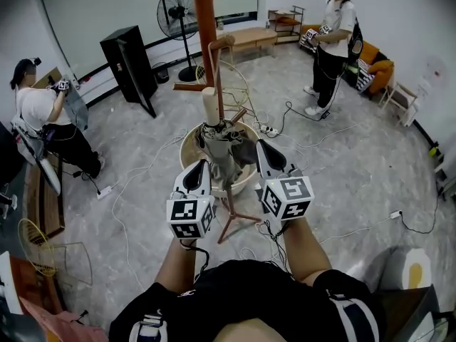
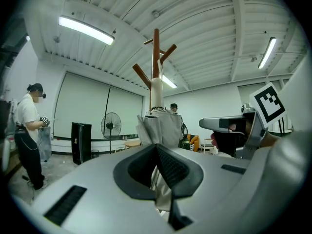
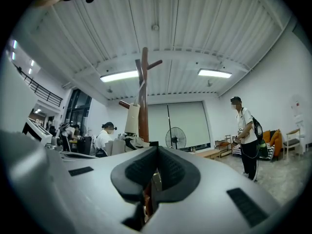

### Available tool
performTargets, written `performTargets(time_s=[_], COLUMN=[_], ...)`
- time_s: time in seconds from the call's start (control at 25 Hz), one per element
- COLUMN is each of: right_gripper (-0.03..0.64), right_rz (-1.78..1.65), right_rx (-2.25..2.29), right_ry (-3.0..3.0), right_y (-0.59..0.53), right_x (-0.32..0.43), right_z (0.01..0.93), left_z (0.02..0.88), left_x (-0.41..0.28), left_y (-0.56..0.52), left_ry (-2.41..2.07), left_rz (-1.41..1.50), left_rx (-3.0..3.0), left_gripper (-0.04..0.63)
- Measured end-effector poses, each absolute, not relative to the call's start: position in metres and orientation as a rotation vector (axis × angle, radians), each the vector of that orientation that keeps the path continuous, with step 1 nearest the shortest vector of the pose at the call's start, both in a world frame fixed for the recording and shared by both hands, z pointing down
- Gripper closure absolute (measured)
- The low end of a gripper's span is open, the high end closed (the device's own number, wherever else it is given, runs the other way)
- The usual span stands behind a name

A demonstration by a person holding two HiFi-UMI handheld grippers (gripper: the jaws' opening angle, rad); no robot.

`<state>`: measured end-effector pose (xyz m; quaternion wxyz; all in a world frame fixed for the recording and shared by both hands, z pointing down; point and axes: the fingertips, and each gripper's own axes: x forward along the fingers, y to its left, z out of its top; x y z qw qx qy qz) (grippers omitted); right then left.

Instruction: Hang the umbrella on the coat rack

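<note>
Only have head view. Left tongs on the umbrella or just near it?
Observer: In the left gripper view, left tongs are closed with grey umbrella cloth pinched between them.
Operator: Right side?
Observer: In the right gripper view, right tongs are shut. A brown sliver shows low in the gap; can't tell what it is.
Operator: Rack top is cropped here. Free pegs?
Observer: Yes, the rack forks into bare pegs above the handle.
</note>
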<state>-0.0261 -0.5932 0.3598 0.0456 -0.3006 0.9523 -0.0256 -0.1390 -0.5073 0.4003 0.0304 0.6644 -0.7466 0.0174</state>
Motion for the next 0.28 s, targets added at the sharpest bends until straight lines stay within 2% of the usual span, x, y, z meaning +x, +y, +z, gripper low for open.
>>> performTargets(time_s=[0.28], right_gripper=[0.604], right_rz=[-0.072], right_rx=[-0.928], right_ry=[2.899], right_y=[-0.5938], right_x=[-0.0225], right_z=[0.3572], left_z=[0.3975], left_x=[-0.1360], left_y=[-0.5088], left_ry=[-2.301], left_rz=[0.046], left_rx=[2.051], left_gripper=[0.581])
